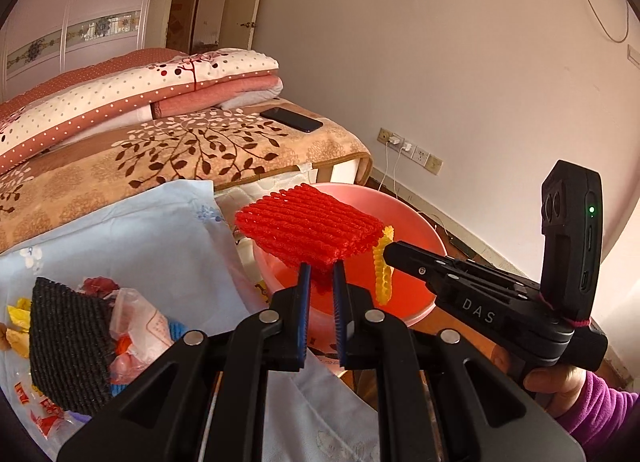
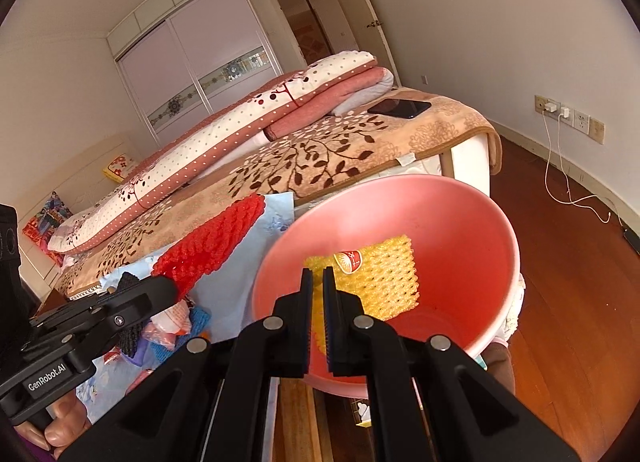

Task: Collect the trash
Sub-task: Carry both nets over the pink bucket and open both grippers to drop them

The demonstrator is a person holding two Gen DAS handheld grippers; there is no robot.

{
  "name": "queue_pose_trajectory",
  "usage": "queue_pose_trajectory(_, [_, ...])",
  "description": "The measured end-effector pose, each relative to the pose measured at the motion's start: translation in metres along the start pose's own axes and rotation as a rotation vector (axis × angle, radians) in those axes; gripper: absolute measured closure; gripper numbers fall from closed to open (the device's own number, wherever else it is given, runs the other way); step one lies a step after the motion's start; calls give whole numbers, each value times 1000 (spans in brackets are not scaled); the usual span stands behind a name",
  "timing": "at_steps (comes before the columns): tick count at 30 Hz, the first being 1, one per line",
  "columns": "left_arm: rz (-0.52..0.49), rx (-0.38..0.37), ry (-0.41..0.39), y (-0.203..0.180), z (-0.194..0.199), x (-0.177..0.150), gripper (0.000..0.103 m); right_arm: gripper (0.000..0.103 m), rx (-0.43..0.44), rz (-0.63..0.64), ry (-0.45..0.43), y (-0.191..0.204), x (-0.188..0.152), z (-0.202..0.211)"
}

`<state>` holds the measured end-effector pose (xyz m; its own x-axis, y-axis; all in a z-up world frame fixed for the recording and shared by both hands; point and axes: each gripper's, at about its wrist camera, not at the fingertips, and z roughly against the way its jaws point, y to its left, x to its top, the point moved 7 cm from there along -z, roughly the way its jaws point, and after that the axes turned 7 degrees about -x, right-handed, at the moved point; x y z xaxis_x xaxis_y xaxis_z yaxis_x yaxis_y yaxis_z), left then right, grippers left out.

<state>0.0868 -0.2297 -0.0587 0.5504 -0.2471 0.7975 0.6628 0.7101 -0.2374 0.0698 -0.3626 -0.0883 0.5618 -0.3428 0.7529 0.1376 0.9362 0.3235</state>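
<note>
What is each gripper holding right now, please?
Left gripper: closed on the red foam net.
Right gripper: closed on the yellow foam net, over the pink basin.

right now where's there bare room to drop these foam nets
The pink basin is mostly bare inside, behind and right of the yellow foam net. The blue cloth is free between the red foam net and the trash pile. That pile is crowded.
</note>
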Motion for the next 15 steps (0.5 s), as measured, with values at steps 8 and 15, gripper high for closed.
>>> queue_pose_trajectory(8, [1, -3, 30, -1, -23, -4, 91, 98, -37, -27, 18, -18, -3, -14])
queue_pose_trajectory(15, [36, -7, 49, 3, -28, -5, 68, 83, -60, -37, 21, -24, -5, -17])
